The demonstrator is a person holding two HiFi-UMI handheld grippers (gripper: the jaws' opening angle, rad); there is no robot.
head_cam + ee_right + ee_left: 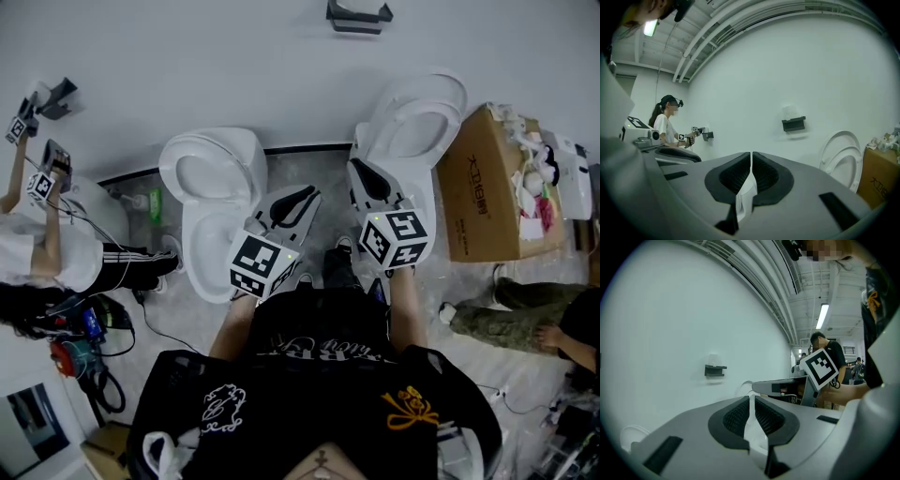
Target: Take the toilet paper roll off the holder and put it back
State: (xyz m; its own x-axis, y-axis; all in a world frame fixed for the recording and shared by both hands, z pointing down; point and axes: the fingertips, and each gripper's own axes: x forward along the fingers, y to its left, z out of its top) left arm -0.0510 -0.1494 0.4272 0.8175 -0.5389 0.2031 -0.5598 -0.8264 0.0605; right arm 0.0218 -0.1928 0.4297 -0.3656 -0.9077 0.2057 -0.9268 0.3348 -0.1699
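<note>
Head view looks steeply down on two grey handheld tools held out side by side above a grey floor [309, 169], each carrying a black-and-white marker cube. The left tool [306, 194] points towards a white ceramic toilet with its lid raised [211, 178]. The right tool [357, 167] points towards a second white toilet [417, 122], which stands just beside a brown cardboard box [478, 187]. High on the white wall [187, 66] hangs the dark wall-mounted holder [358, 16], well apart from both tools.

Left gripper view shows that tool's two dark ribbed jaws pressed together with nothing pinched between them. Right gripper view shows the same: jaws closed tight on each other, empty.

In the right gripper view a pale shape sits on top of the holder. It is probably the white toilet paper roll [790, 111], though it is faint against the wall. Neither tool touches it. Farther left along the wall, another person in a white top [665, 126] holds tools up at a second wall fitting.
</note>
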